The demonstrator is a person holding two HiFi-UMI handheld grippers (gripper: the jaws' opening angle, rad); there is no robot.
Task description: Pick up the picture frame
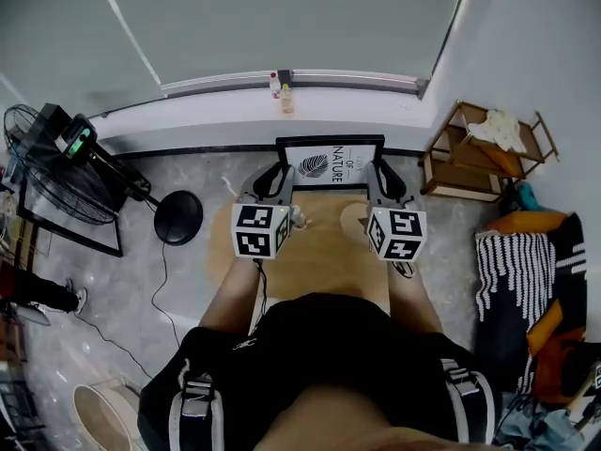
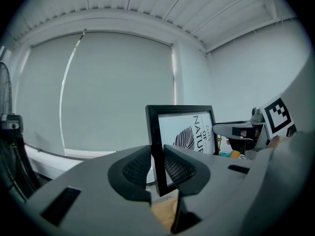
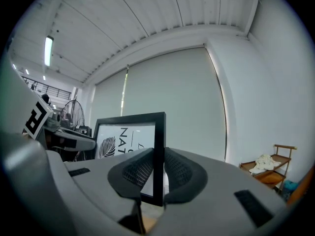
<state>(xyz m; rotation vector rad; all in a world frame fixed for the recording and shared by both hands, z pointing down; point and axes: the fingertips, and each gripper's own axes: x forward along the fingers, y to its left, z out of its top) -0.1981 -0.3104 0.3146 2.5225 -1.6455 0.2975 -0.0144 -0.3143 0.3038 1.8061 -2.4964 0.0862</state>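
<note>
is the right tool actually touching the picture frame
Touching. The right gripper view shows the right tool clamped on the picture frame, with both jaws pressed against its black side bar and no gap.

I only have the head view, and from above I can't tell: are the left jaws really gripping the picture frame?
Observer: Yes. The left gripper view shows the left gripper pinching the picture frame by its black left edge, jaws closed on it.
Operator: And the right side?
Observer: The right gripper view shows the right gripper clamped on the opposite black edge, which stands vertical between its jaws.
</note>
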